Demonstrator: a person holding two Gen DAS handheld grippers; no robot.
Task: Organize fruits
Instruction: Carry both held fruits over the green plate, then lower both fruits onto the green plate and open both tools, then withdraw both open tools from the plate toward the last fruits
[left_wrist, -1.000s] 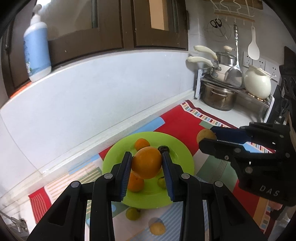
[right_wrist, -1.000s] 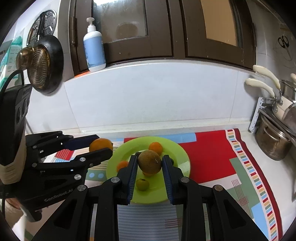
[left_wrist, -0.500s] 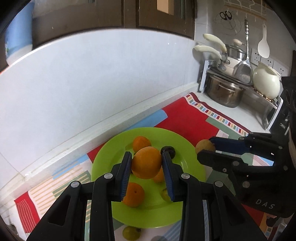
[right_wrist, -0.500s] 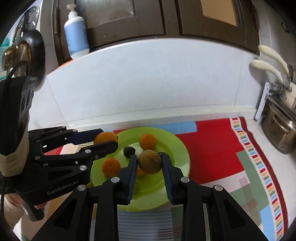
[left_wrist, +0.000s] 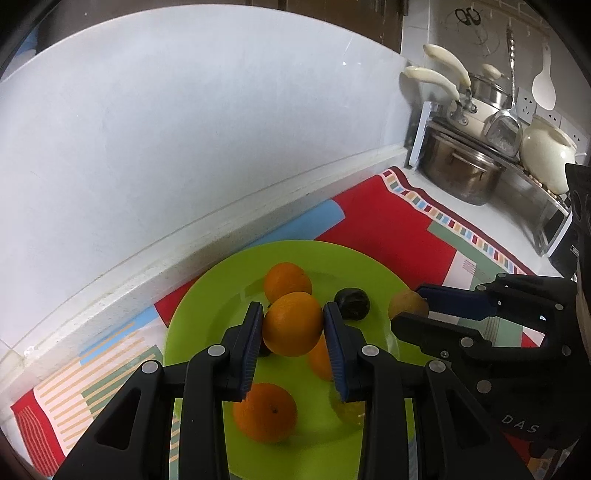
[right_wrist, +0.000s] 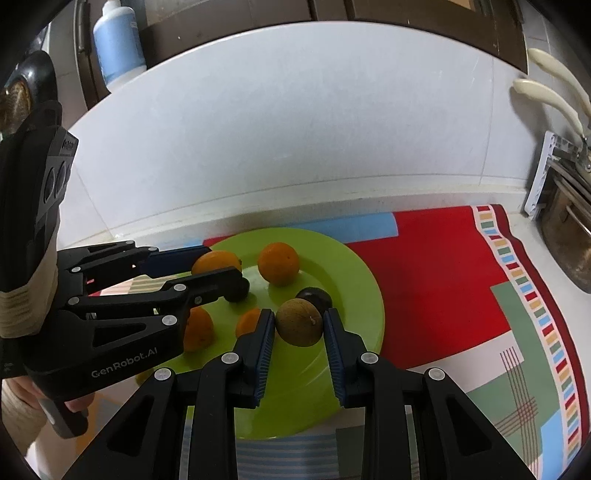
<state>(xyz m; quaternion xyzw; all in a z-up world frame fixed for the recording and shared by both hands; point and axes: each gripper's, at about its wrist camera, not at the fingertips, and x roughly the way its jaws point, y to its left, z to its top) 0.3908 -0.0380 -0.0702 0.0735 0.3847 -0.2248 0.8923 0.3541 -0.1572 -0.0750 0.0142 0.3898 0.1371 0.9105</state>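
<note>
Now lower and closer over green plate than a second ago. Holds three oranges, a dark fruit. Left gripper clenched on orange, right gripper clenched on brownish fruit, both above plate.

Count: four oranges, one of them in my left gripper; one brown fruit; one dark fruit; one green plate.
</note>
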